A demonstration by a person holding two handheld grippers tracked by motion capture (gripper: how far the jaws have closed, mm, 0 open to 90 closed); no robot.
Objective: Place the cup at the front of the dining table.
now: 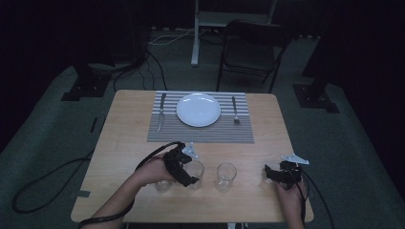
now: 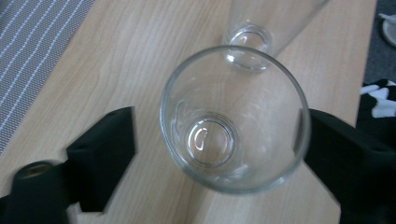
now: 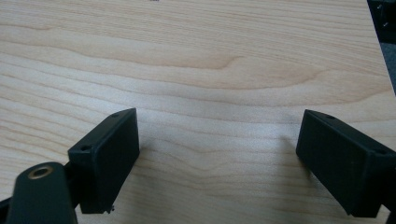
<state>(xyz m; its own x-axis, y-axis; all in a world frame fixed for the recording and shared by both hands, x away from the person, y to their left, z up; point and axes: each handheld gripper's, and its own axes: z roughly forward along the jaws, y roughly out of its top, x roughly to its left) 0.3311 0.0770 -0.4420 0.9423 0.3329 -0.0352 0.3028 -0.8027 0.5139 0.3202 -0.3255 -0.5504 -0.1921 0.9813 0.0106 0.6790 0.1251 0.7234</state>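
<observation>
Three clear drinking glasses stand in a row near the table's front edge. The middle glass (image 1: 197, 168) stands between the jaws of my left gripper (image 1: 190, 174), which is open. In the left gripper view this glass (image 2: 233, 116) is seen from above; the right jaw is at its rim and the left jaw stands off it. The right-hand glass (image 1: 225, 176) stands free, and shows as the far glass (image 2: 246, 41) in the left gripper view. The left-hand glass (image 1: 163, 185) is partly hidden under the person's left hand. My right gripper (image 1: 273, 172) hangs open over bare wood (image 3: 217, 140).
At the back of the wooden table (image 1: 124, 138) lies a striped grey placemat (image 1: 200, 133) with a white plate (image 1: 198, 109), a knife (image 1: 161, 112) to its left and a fork (image 1: 235, 110) to its right. A dark chair (image 1: 250, 50) stands beyond the table.
</observation>
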